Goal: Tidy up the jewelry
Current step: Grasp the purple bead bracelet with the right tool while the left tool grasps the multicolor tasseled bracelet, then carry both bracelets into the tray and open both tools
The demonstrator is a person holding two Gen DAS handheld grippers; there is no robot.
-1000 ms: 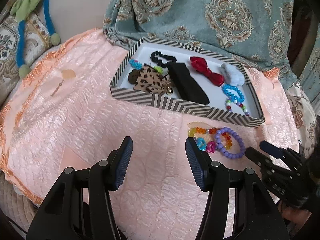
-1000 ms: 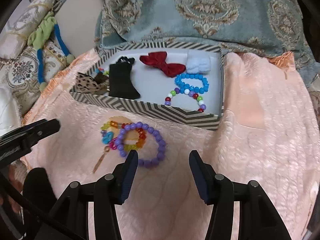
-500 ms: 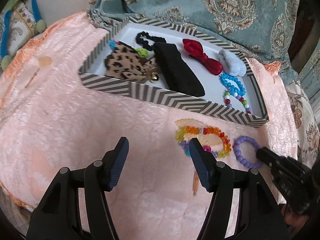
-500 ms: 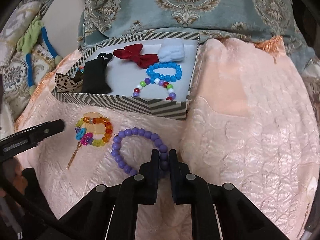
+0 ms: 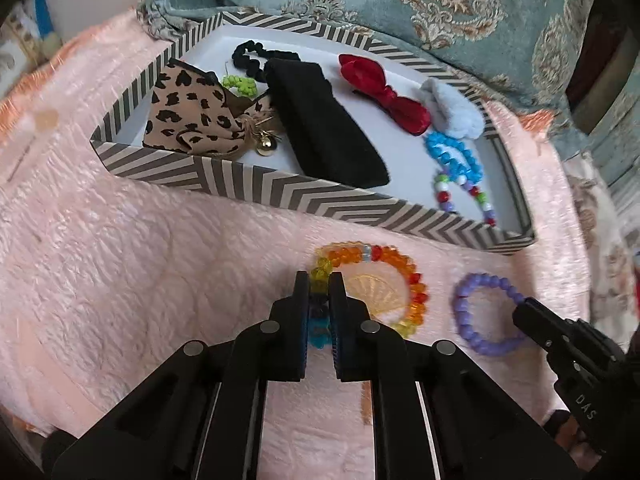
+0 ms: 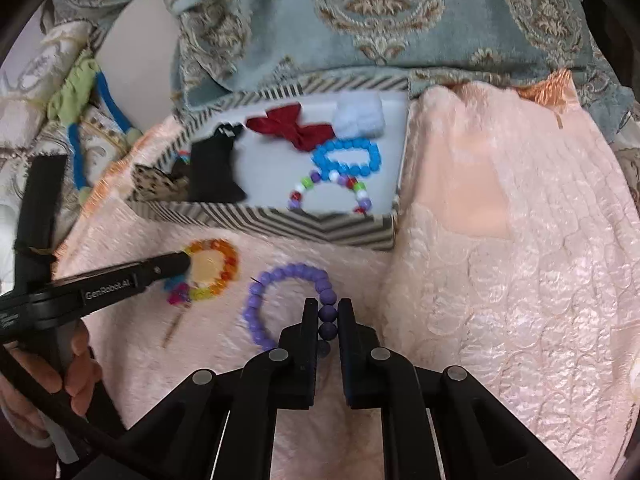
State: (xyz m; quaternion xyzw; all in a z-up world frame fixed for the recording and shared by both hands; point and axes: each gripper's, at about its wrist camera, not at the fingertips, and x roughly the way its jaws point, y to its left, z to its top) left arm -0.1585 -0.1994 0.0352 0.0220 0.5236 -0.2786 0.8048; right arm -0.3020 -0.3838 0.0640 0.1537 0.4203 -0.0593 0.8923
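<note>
A rainbow bead bracelet [image 5: 400, 264] lies on the pink quilt in front of the striped tray [image 5: 256, 184]. My left gripper [image 5: 319, 280] is shut on its near-left beads; it shows in the right wrist view [image 6: 182, 262] too. A purple bead bracelet [image 6: 280, 276] lies right of it, also seen in the left wrist view [image 5: 472, 312]. My right gripper [image 6: 328, 306] is shut on the purple bracelet's near-right beads. A flat gold fan-shaped piece [image 5: 376, 288] lies inside the rainbow bracelet.
The tray [image 6: 320, 228] holds a leopard-print piece [image 5: 188, 116], a black band [image 5: 324, 136], a red bow [image 5: 380, 92], a pale blue fluffy piece [image 5: 452, 112] and blue and mixed bead bracelets [image 5: 456, 160]. A teal patterned blanket [image 5: 400, 0] lies behind it.
My left gripper moved forward and closed on the rainbow bracelet. My right gripper closed on the purple bracelet and has pulled it to the right, away from the rainbow one.
</note>
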